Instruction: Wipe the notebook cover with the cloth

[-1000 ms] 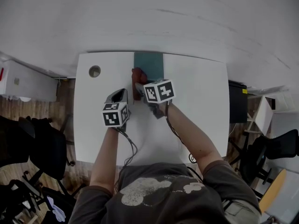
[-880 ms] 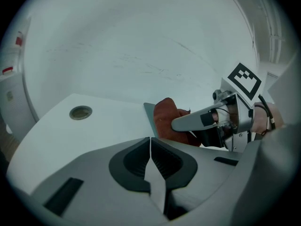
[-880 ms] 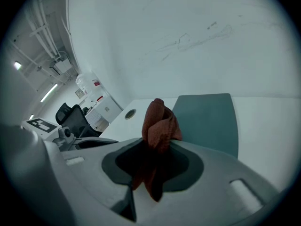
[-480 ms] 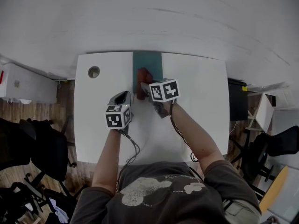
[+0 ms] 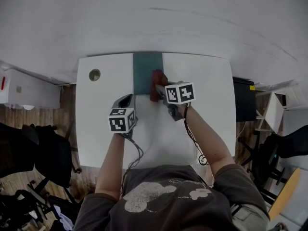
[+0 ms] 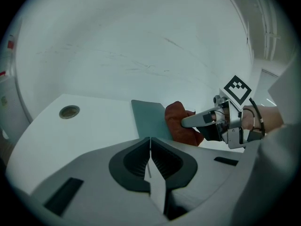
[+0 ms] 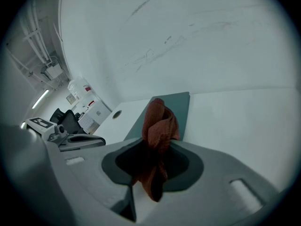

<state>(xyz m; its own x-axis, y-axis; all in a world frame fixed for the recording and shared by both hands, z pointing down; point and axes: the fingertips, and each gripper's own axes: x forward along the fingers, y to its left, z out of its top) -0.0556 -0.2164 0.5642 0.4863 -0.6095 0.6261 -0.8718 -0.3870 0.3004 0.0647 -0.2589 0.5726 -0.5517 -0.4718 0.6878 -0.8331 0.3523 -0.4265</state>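
A teal notebook (image 5: pixel 144 72) lies flat at the far edge of the white table (image 5: pixel 207 114), seen also in the left gripper view (image 6: pixel 148 117) and the right gripper view (image 7: pixel 178 108). My right gripper (image 5: pixel 159 87) is shut on a crumpled red-brown cloth (image 5: pixel 156 83), which rests on the notebook's right edge. The cloth (image 7: pixel 157 131) bulges out between the jaws in the right gripper view and shows beside the notebook (image 6: pixel 181 124) in the left gripper view. My left gripper (image 5: pixel 124 101) sits left of the notebook's near corner, jaws closed on nothing.
A round cable hole (image 5: pixel 95 74) is in the table's far left corner. A white wall rises right behind the table. Dark office chairs (image 5: pixel 38 153) stand to the left, and a black cabinet (image 5: pixel 243 102) stands to the right.
My right gripper has dragged the cloth rightward across the notebook, from its left edge to its right edge. The left gripper has stayed in place.
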